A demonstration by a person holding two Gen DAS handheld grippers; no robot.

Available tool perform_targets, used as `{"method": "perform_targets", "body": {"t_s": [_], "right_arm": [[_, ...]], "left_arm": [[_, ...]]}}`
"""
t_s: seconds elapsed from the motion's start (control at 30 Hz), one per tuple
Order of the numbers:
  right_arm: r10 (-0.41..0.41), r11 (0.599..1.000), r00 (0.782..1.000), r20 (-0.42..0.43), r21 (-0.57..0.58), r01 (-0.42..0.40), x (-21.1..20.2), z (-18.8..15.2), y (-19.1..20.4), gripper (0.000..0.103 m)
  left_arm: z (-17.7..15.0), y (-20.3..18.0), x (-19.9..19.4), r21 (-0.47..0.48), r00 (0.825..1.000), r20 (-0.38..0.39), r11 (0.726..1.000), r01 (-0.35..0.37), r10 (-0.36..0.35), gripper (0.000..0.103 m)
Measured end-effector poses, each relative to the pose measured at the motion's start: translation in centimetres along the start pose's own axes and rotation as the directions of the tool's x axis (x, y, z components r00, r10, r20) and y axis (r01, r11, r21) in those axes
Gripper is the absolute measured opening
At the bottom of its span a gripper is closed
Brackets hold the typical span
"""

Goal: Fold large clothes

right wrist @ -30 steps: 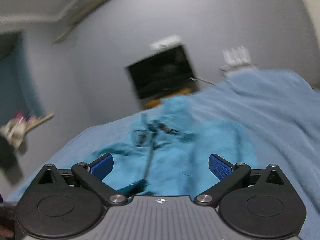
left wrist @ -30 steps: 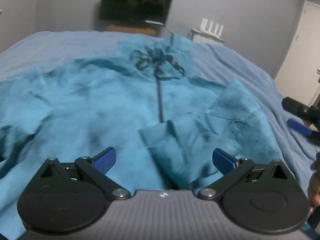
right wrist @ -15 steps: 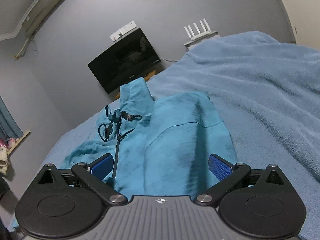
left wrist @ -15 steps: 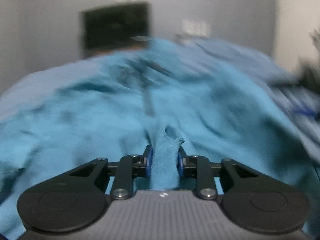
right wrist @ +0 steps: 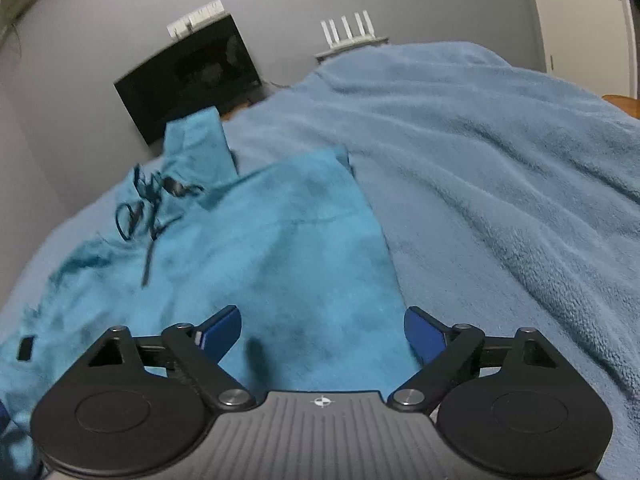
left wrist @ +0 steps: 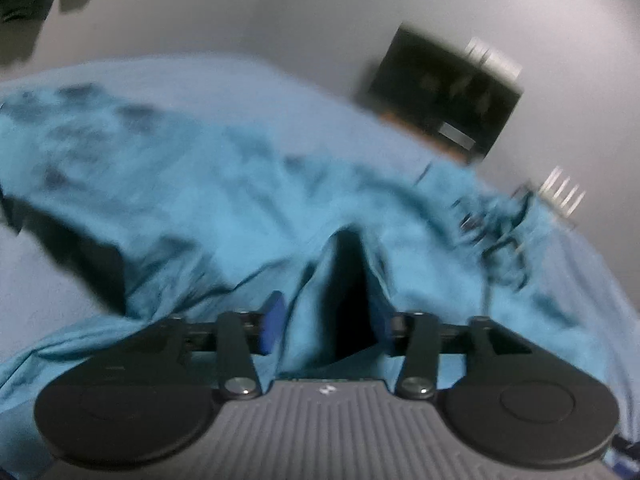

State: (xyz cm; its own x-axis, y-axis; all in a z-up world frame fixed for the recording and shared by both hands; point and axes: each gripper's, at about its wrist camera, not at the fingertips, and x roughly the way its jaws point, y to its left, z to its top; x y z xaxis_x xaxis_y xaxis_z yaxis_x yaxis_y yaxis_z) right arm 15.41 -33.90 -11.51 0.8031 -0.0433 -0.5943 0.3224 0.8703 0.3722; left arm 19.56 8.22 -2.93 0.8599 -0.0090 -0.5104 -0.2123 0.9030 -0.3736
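Observation:
A teal hooded jacket [right wrist: 260, 252] with a dark zipper and black drawstrings [right wrist: 148, 200] lies spread on a blue blanket [right wrist: 500, 168]. In the blurred left wrist view my left gripper [left wrist: 326, 326] has a fold of the jacket's fabric [left wrist: 312, 320] between its half-closed blue pads, and the jacket [left wrist: 168, 192] stretches away behind it. My right gripper [right wrist: 322, 330] is open and empty, low over the jacket's lower right part, near its right edge.
A black TV [right wrist: 188, 76] and a white router with antennas [right wrist: 350, 34] stand against the grey wall beyond the bed. A white door [right wrist: 588, 16] is at the far right. Bare blanket spreads to the right of the jacket.
My left gripper, shut tight on the fabric half a second ago, has swung left with it and its pads now stand wider apart. My right gripper has dropped closer to the jacket.

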Motion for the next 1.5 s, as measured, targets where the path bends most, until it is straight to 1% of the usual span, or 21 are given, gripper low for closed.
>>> {"method": "perform_targets", "body": {"t_s": [0.07,0.13,0.17,0.27,0.33,0.4,0.47,0.53,0.63,0.67,0.7,0.77,0.87,0.93,1.07,1.13,1.2,1.23,1.37,1.43,1.5], "right_arm": [[-0.003,1.0,1.0,-0.004,-0.008,0.003,0.1,-0.2,0.2,0.09],[-0.01,0.999,1.0,-0.003,-0.031,0.01,0.1,-0.4,0.5,0.09],[-0.01,0.999,1.0,-0.004,-0.049,0.01,0.2,-0.6,0.8,0.09],[-0.014,0.994,0.999,-0.034,-0.112,0.011,0.7,-1.1,1.8,0.09],[-0.03,0.987,0.998,-0.055,-0.157,0.021,1.2,-1.5,2.3,0.09],[-0.056,0.979,0.996,-0.069,-0.199,0.041,1.7,-1.7,2.6,0.09],[-0.076,0.972,0.995,-0.068,-0.228,0.058,2.0,-2.0,2.9,0.093],[-0.088,0.967,0.995,-0.052,-0.246,0.073,2.0,-2.1,3.2,0.095],[-0.059,0.962,0.998,0.021,-0.265,0.062,1.0,-1.9,3.8,0.098],[-0.035,0.96,0.997,0.065,-0.276,0.052,0.3,-1.8,4.3,0.103],[-0.019,0.955,0.993,0.113,-0.292,0.052,-0.4,-1.8,4.8,0.103],[0.025,0.946,0.977,0.211,-0.322,0.046,-1.9,-1.9,5.8,0.103],[0.11,0.93,0.943,0.313,-0.367,0.014,-3.8,-2.3,7.1,0.103],[0.171,0.923,0.924,0.342,-0.383,-0.03,-4.6,-2.5,7.6,0.103],[0.24,0.914,0.916,0.32,-0.391,-0.103,-5.2,-2.6,8.4,0.103],[0.247,0.909,0.916,0.316,-0.402,-0.107,-5.3,-3.0,9.0,0.103],[0.268,0.898,0.915,0.3,-0.422,-0.125,-5.6,-3.6,9.7,0.103],[0.29,0.889,0.913,0.285,-0.433,-0.148,-5.7,-3.9,10.1,0.103],[0.395,0.838,0.909,0.134,-0.459,-0.296,-5.5,-5.2,11.7,0.103],[0.439,0.806,0.898,0.039,-0.459,-0.374,-5.0,-5.7,11.9,0.103],[0.437,0.798,0.9,0.008,-0.465,-0.383,-4.5,-6.3,12.1,0.103]], "left_arm": [[0.4,-0.4,-1.5,0.033,0.997,0.079,0.999,-0.024,0.021,0.075],[0.4,-1.1,-2.3,0.093,0.988,0.152,0.995,-0.045,0.031,0.083],[0.4,-1.6,-2.4,0.132,0.989,0.149,0.99,-0.041,0.021,0.083],[-0.5,-3.4,-1.0,0.26,0.994,0.101,0.964,-0.059,0.034,0.083],[-1.9,-4.1,1.0,0.355,0.992,0.027,0.927,-0.121,0.12,0.083],[-3.3,-4.0,2.7,0.418,0.977,-0.025,0.89,-0.182,0.212,0.083],[-4.4,-3.3,4.2,0.435,0.962,-0.073,0.876,-0.208,0.265,0.083],[-4.5,-3.0,4.5,0.418,0.961,-0.089,0.886,-0.201,0.261,0.083],[-3.2,-3.8,2.4,0.396,0.974,-0.047,0.9,-0.184,0.22,0.084],[-2.5,-4.1,1.2,0.383,0.98,-0.02,0.907,-0.177,0.2,0.088],[-1.7,-4.3,0.0,0.362,0.982,0.001,0.916,-0.174,0.186,0.09],[0.0,-4.5,-2.6,0.311,0.983,0.054,0.933,-0.183,0.175,0.101],[2.0,-4.0,-6.3,0.261,0.958,0.214,0.934,-0.242,0.189,0.103],[3.5,-2.8,-7.9,0.246,0.944,0.265,0.933,-0.263,0.196,0.103],[6.3,1.5,-9.4,0.246,0.953,0.205,0.931,-0.271,0.224,0.103],[7.0,3.8,-9.4,0.265,0.946,0.185,0.913,-0.309,0.267,0.103],[7.6,6.9,-9.6,0.288,0.931,0.158,0.886,-0.362,0.329,0.103],[7.9,8.4,-9.5,0.282,0.932,0.139,0.889,-0.362,0.335,0.103],[9.2,15.9,-9.2,0.113,0.919,0.056,0.912,-0.393,0.39,0.103],[9.5,20.4,-9.0,-0.032,0.936,0.004,0.936,-0.352,0.352,0.103],[9.7,23.5,-8.9,-0.149,0.923,-0.018,0.912,-0.383,0.385,0.103]]}}
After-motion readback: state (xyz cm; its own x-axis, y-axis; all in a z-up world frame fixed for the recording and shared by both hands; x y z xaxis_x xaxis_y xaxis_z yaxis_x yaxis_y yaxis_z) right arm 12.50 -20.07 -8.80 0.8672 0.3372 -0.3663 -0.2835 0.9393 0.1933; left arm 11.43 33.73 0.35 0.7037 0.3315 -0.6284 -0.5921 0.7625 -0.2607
